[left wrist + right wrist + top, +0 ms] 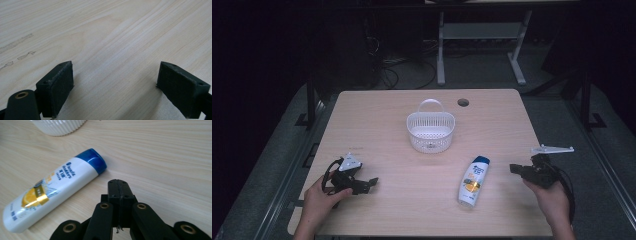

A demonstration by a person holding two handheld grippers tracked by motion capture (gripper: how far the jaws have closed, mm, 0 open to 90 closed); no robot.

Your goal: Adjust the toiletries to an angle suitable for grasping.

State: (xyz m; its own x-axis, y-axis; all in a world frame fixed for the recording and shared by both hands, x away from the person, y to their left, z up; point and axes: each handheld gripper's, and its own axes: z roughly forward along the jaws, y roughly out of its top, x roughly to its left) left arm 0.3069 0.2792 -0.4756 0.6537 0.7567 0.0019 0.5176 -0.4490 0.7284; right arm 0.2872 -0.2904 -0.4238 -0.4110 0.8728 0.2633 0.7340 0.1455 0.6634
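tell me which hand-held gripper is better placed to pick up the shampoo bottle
Right, probably. The right hand-held gripper sits just beside the shampoo bottle and points at it, though its jaws are shut. The left hand-held gripper is open but farther away across the table.

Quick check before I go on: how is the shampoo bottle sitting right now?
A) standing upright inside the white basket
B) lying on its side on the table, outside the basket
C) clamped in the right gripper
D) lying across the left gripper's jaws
B: the shampoo bottle lies flat on the table, nearer the person than the white basket, with the right gripper shut and empty beside it.
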